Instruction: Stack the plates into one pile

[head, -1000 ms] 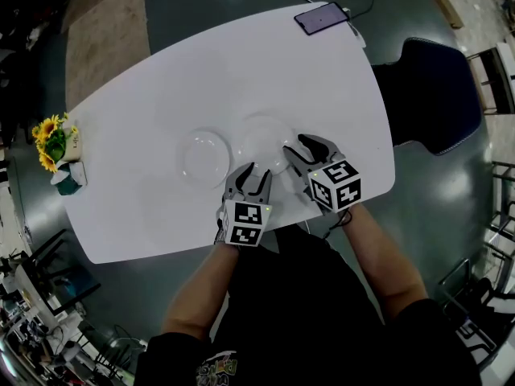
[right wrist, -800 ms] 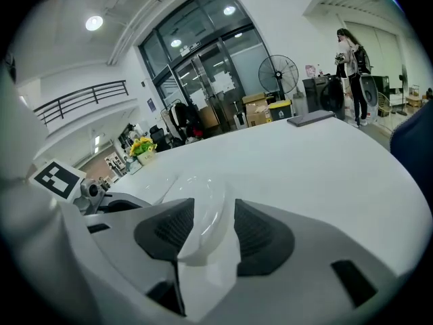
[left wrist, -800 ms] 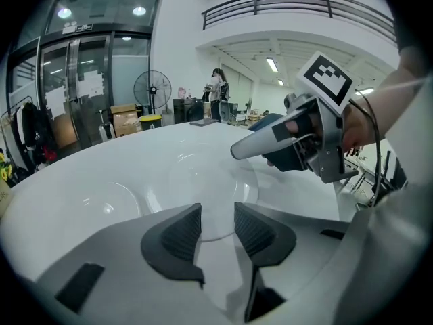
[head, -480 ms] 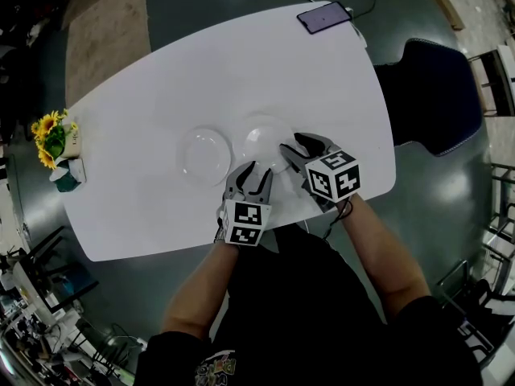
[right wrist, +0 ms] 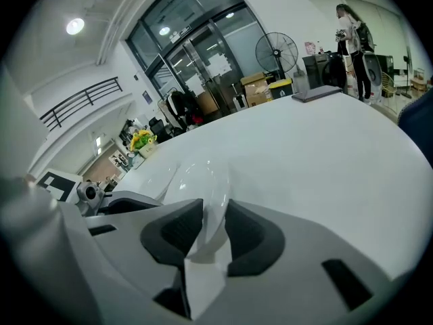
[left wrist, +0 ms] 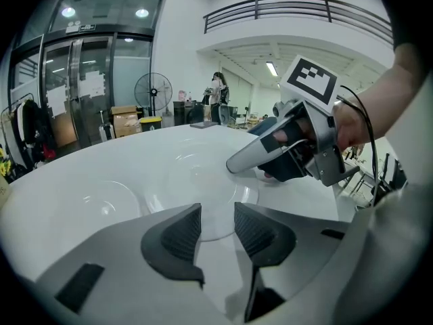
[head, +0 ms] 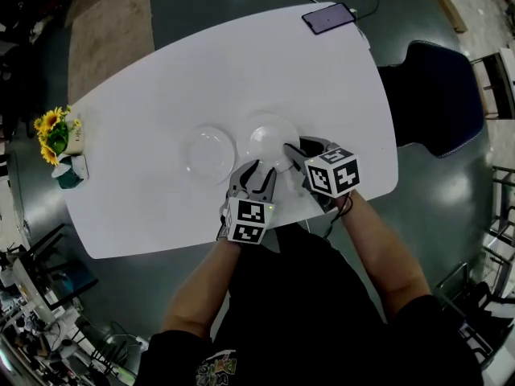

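Observation:
Two white plates lie side by side on the white table [head: 161, 79]: the left plate [head: 211, 153] and the right plate [head: 269, 137]. My right gripper [head: 294, 149] has just been closing on the near right rim of the right plate. In the right gripper view the right gripper [right wrist: 213, 208] has that rim [right wrist: 203, 181] pinched between its pads. My left gripper [head: 259, 170] stands open at the plate's near edge. In the left gripper view the left gripper [left wrist: 216, 212] holds nothing; the right plate [left wrist: 203, 175] lies just ahead, the left plate [left wrist: 101, 198] to its left.
A phone [head: 331, 18] with a cable lies at the table's far right corner. A sunflower pot [head: 55, 135] and a small green cup [head: 68, 174] stand at the left end. A dark chair [head: 430, 95] sits off the right side.
The right gripper's jaws have come together on the right plate's rim, and the gripper has turned a little. The left gripper has stayed where it was.

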### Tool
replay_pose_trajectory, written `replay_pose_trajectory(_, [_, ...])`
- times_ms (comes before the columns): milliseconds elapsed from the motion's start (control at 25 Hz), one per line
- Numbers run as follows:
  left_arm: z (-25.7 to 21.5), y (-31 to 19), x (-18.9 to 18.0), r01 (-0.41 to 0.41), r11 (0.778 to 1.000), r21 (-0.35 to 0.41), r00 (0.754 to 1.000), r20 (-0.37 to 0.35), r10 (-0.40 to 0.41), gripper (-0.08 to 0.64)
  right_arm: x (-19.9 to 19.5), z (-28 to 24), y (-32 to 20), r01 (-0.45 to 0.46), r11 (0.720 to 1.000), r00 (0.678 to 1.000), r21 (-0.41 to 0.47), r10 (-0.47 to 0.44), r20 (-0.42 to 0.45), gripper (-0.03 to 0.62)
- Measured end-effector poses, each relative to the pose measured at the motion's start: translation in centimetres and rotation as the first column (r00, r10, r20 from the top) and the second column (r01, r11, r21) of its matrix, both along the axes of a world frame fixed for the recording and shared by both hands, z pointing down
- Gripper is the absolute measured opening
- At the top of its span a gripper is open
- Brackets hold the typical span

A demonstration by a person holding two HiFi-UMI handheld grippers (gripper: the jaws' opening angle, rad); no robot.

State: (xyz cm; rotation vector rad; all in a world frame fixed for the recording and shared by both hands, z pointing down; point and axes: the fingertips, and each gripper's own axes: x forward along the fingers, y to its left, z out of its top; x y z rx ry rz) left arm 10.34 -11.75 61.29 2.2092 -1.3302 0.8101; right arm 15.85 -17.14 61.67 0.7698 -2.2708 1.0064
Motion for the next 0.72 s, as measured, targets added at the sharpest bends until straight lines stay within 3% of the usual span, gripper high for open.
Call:
replay_pose_trajectory(280, [-0.4, 0.3, -0.2, 0.011, 1.000, -0.019, 0.999, -0.036, -0.012, 0.168, 0.1, -1.2, 0.3, -0.025, 1.000, 0.998, 0.016, 0.024, 0.064, 0.089])
replay_pose_trajectory(560, [-2.8, 0.9, -1.3, 0.023, 0.999, 0.030, 0.999, -0.043, -0.022, 0.050, 0.3, -4.3, 0.3, -0.106, 0.993, 0.979, 0.049, 0.096, 0.178, 0.032])
replay_pose_trajectory(720, [-4.4, 0.9, -2.4, 0.039, 0.997, 0.065, 0.998, -0.058, -0.035, 0.022, 0.4, -5.2, 0.3, -0.136, 0.988, 0.979, 0.077, 0.122, 0.164, 0.027])
